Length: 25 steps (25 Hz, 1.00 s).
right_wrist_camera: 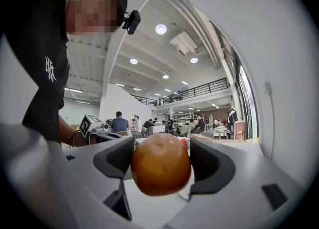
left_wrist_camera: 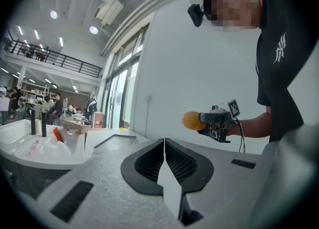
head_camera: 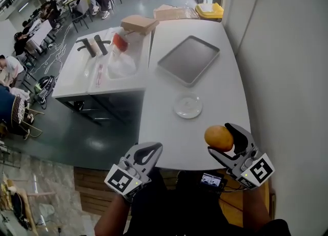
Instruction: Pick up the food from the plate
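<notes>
The food (head_camera: 219,137), an orange by the look of it, is up over the table (head_camera: 169,137) edge, your right tongs (head_camera: 226,143) clamped on it. The plate (head_camera: 187,105) lies ahead-left of them. Your left tongs (head_camera: 147,154) hang alongside, jaws pressed together.

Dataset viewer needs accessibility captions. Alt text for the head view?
The right tool grips an orange round fruit over the near edge of a white table, just short of a small bare plate. The left tool hangs shut and empty at lower left; a grey tray lies farther back.
</notes>
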{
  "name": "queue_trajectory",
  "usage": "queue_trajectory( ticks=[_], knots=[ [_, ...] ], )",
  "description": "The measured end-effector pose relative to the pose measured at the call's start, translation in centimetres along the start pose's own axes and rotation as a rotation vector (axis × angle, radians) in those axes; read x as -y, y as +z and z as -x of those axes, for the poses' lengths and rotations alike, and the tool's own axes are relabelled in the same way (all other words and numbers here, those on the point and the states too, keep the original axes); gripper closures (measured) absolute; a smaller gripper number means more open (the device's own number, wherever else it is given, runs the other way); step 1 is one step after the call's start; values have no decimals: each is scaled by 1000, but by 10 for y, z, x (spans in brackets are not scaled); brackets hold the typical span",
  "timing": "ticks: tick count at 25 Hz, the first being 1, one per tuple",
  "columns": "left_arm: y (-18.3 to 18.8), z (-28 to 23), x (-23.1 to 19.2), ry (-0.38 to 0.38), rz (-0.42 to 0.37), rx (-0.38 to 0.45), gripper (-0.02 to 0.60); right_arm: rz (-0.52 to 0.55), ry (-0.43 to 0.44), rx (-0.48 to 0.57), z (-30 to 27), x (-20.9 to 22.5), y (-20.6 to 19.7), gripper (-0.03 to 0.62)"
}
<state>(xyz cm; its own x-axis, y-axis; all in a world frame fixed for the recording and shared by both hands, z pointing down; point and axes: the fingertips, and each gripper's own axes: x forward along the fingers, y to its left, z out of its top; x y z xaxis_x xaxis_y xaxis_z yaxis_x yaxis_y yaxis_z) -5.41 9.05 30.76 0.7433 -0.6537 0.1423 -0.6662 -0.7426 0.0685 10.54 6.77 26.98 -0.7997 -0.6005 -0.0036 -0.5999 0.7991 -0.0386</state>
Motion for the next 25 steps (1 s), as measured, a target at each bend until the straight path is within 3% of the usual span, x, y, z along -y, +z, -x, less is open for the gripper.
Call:
queue_trajectory(
  ticks=[25],
  knots=[
    [3, -5, 10, 1, 10, 46, 572, -29, 72, -73, -16, -24, -36, 247]
  ],
)
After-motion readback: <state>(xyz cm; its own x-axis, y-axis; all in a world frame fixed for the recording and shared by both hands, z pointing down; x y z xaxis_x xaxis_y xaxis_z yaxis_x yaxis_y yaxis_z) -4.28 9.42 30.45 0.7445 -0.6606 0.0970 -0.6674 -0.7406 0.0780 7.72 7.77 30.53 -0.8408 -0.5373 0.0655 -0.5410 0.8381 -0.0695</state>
